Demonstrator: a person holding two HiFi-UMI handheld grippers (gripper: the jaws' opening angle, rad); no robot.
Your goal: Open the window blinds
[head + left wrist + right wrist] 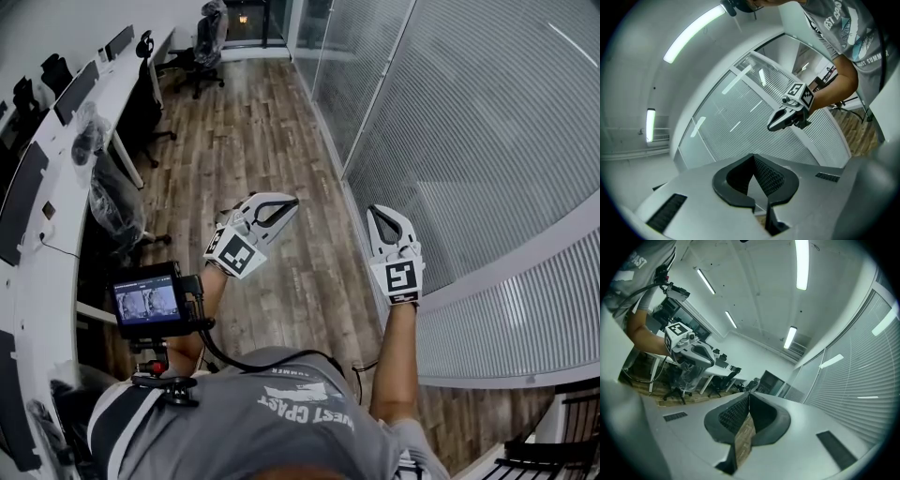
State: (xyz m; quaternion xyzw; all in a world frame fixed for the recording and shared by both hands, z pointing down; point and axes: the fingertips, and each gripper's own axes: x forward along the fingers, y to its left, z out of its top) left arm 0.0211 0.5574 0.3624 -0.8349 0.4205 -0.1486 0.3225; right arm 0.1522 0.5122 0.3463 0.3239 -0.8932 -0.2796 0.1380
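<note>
The window blinds (487, 141) hang with their slats shut behind the glass wall on the right; they also show in the left gripper view (736, 126) and the right gripper view (862, 380). My left gripper (292, 201) is held in mid-air over the wood floor, jaws shut on nothing, their tips meeting (752, 157). My right gripper (373, 210) is beside it, closer to the blinds but apart from them, and also shut and empty (749, 393). Each gripper sees the other: the right gripper (770, 127) and the left gripper (711, 363).
A long white desk (66, 178) with dark monitors runs along the left wall. Office chairs stand by it, one wrapped in plastic (114, 202), another at the far end (204, 47). A small screen rig (150, 302) hangs at the person's chest. Wood floor (253, 141) lies between desk and glass.
</note>
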